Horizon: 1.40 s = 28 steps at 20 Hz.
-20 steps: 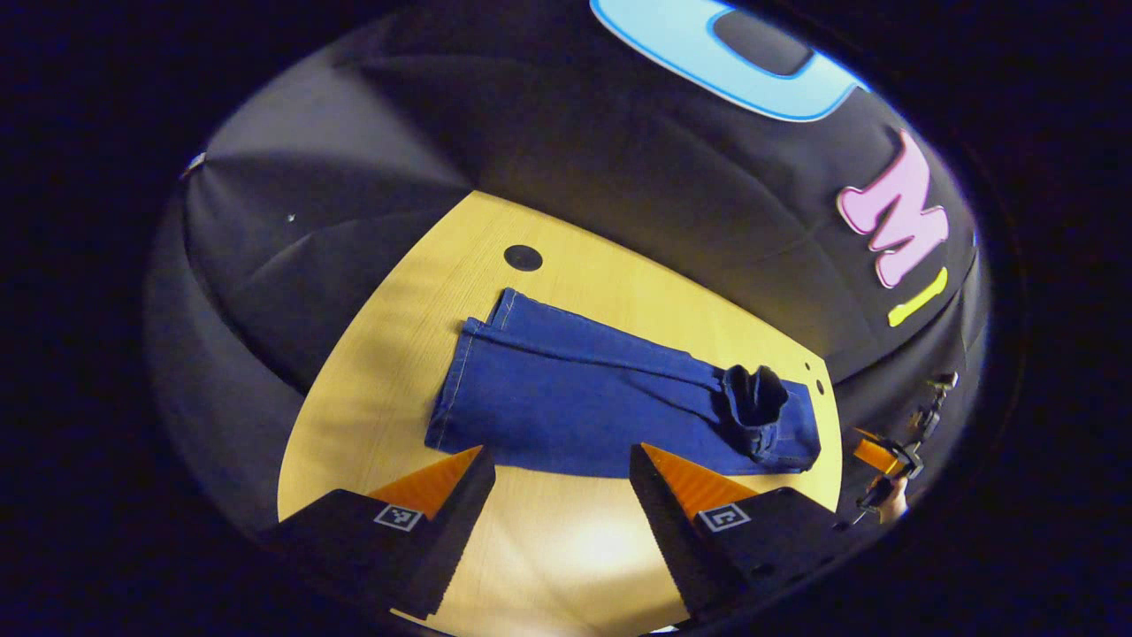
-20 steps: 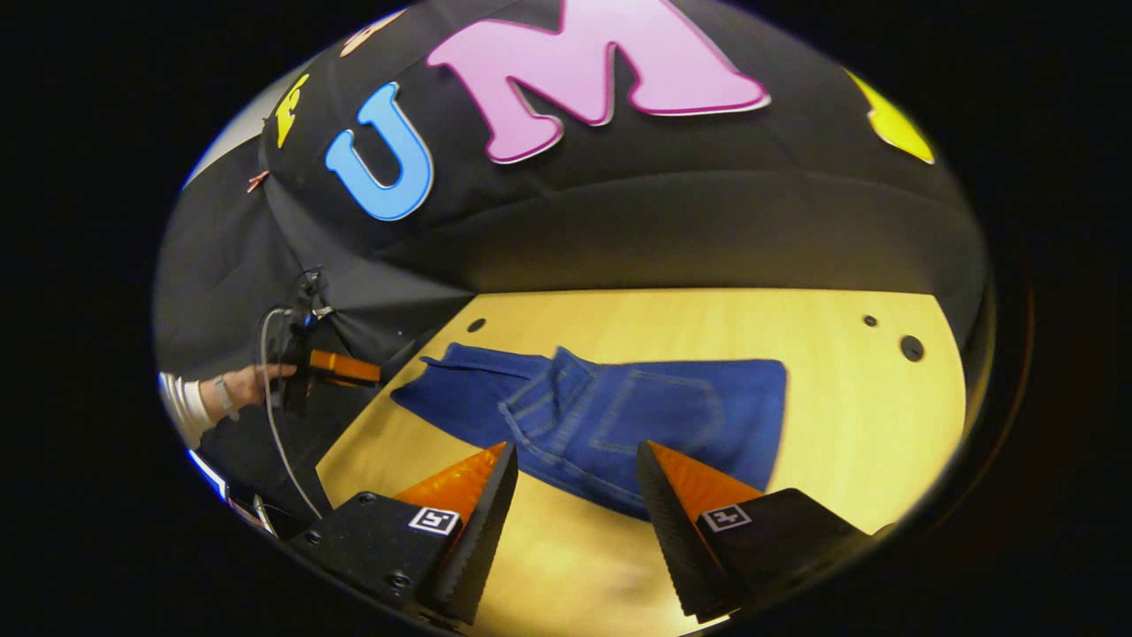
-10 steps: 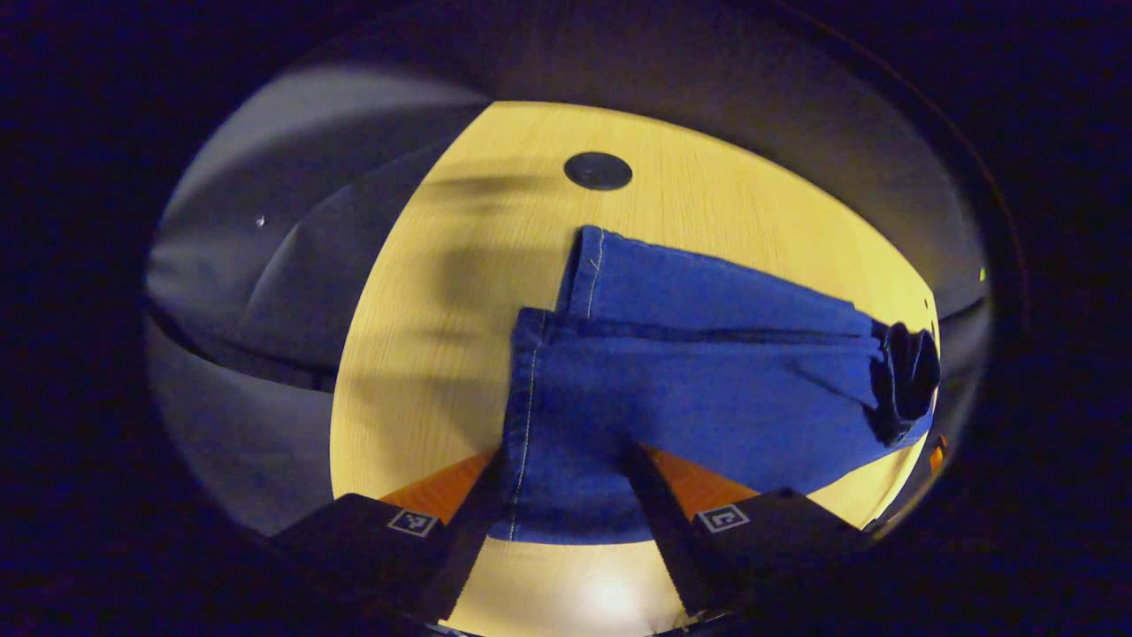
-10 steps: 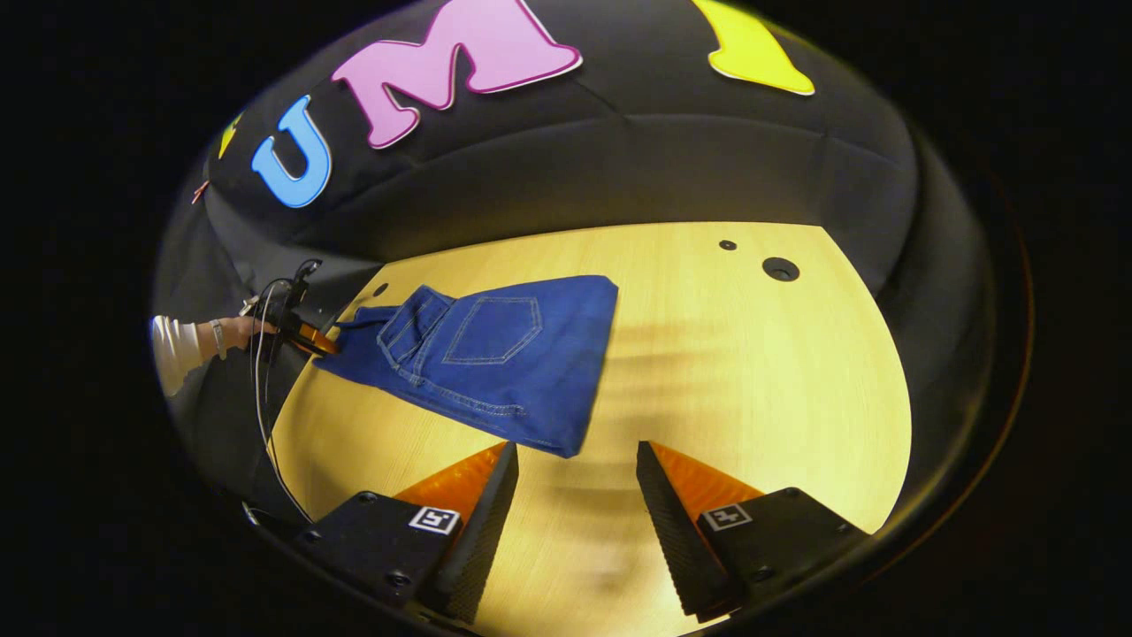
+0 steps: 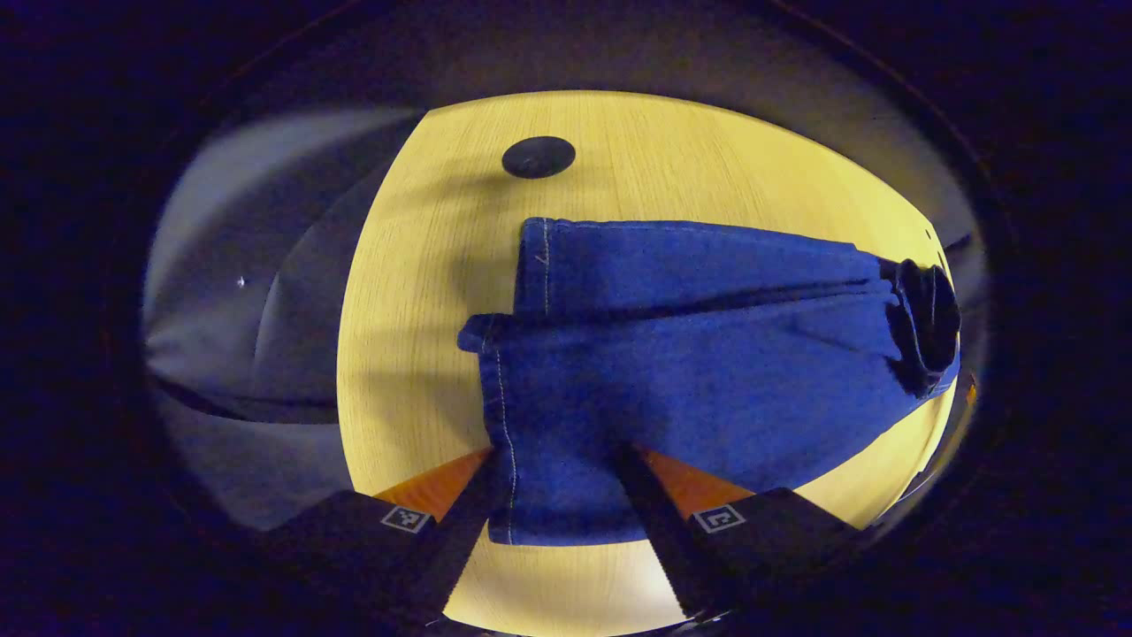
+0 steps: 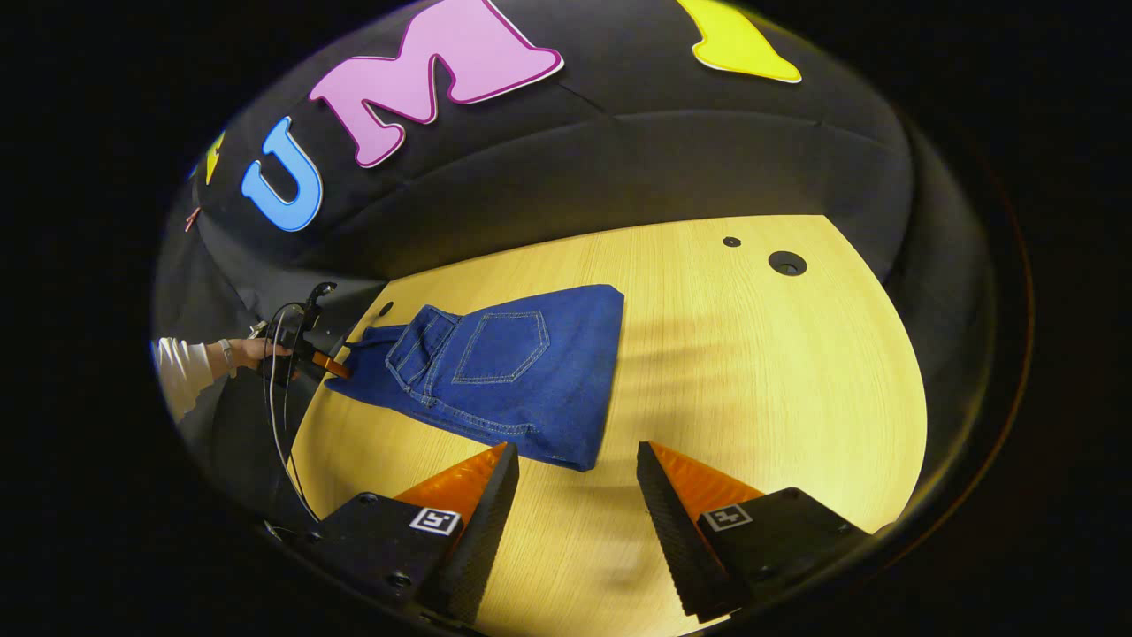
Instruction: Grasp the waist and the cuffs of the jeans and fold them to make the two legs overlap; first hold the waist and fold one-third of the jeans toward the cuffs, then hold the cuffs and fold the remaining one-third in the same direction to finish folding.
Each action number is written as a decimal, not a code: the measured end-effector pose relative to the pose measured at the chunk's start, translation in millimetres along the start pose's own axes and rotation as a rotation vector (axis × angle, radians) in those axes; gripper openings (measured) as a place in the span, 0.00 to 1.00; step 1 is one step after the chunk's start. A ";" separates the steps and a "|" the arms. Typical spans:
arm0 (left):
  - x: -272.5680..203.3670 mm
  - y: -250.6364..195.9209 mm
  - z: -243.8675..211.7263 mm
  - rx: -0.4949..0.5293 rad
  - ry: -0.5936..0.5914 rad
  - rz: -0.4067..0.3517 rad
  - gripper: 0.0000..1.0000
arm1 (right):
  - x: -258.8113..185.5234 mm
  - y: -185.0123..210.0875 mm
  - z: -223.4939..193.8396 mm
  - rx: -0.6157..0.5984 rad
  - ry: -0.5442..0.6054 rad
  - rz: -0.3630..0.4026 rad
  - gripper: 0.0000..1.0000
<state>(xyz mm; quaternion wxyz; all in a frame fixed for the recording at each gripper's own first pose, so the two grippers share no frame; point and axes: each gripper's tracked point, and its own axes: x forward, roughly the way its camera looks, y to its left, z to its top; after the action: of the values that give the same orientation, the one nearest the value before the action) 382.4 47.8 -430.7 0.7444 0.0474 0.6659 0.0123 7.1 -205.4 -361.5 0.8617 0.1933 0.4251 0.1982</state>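
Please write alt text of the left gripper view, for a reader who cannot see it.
The left gripper has its two fingers on either side of the near cuff end of blue jeans lying on a light wooden table. The legs run to the right, toward a bunched dark waist. A round black hole sits in the table beyond the cuffs.

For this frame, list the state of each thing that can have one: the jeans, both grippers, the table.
jeans: flat on the table, legs overlapped, waist third folded over toward the cuffs, back pocket up
cuffs: unfolded, near cuff lies between the left gripper's fingers
left gripper: low at the cuff end, fingers apart either side of the denim, not closed
right gripper: open, empty, above bare table beside the fold
table: wooden, carries the jeans
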 end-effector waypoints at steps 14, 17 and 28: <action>-29.0 -48.4 16.3 -0.186 -0.121 -0.105 0.09 | -25.9 -5.3 8.3 -0.003 -0.065 0.032 0.83; -89.2 -87.9 34.2 -0.232 -0.254 -0.293 0.06 | -33.7 -11.1 13.7 0.025 -0.083 0.037 0.83; -215.4 -422.6 88.3 0.102 -0.429 -0.622 0.06 | -68.1 -33.4 47.4 0.117 -0.178 0.082 0.83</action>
<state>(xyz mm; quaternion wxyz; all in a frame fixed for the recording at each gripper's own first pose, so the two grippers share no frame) 426.9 -395.1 -244.5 0.8319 -0.1184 0.4771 -0.2576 13.2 -275.9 -306.9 0.8746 0.2774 0.3494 0.1900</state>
